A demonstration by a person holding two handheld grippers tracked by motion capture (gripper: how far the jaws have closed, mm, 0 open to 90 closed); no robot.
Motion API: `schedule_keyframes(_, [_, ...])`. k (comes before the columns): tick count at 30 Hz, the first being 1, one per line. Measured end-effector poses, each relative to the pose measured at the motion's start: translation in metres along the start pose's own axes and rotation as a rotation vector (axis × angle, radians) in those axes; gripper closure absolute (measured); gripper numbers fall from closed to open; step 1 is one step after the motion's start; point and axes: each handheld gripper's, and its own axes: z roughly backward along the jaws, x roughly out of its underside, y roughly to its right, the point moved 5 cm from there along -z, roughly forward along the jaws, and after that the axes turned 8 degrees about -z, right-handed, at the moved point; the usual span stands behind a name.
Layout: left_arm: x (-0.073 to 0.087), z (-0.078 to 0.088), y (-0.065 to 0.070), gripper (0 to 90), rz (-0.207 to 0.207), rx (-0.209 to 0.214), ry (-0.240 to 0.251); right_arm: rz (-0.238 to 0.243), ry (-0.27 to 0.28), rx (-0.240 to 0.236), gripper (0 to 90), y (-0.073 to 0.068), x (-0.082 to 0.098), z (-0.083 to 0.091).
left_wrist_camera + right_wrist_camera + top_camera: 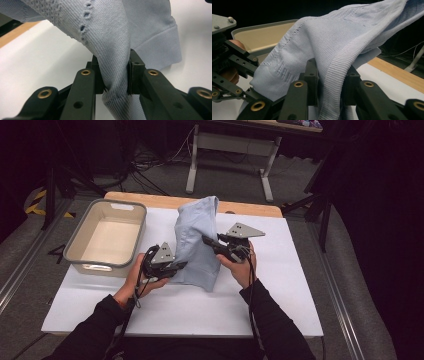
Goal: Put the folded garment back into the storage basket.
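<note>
At the left of the white surface (280, 285) stands a grey rectangular plastic tub (80, 237) with a beige inside, its near rim close to the person's left hand (136, 279). Just to its right, the left tongs (181, 265) are closed on the lower left edge of a pale blue knitted garment (196, 240); in the left gripper view the two black jaws pinch a bunched fold of the knit (110, 47) between them, with the ribbed hem hanging beyond.

The garment is lifted off the surface between the two tongs, its top rising in a peak and its lower part draping down to the surface.

To the right, the right tongs (206, 240) grip the garment's right side; the right gripper view shows a ribbed band of the knit (342, 47) clamped between the jaws. The right hand (240, 265) holds that gripper from the right.
</note>
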Motion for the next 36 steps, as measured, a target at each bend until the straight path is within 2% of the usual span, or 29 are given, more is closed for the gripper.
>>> schedule_keyframes(9, [-0.001,0.011,-0.009,73.7,-0.005,-0.031,0.000,0.011,0.012,0.002,71.7,-0.006,-0.011,-0.010])
schedule_keyframes(11, [0.000,0.014,-0.011,73.7,0.011,-0.034,0.003,0.007,0.016,0.002,71.7,-0.007,-0.013,-0.012])
schedule_keyframes(17, [0.001,0.022,-0.017,73.7,0.009,-0.050,0.010,0.007,0.025,-0.005,71.5,-0.011,-0.018,-0.018])
schedule_keyframes(26, [0.002,0.034,-0.021,74.1,-0.005,-0.071,0.011,0.018,0.032,-0.016,71.2,-0.019,-0.026,-0.024])
schedule_keyframes(36, [0.004,0.043,-0.028,74.2,0.005,-0.096,0.018,0.022,0.042,-0.019,71.1,-0.025,-0.033,-0.031])
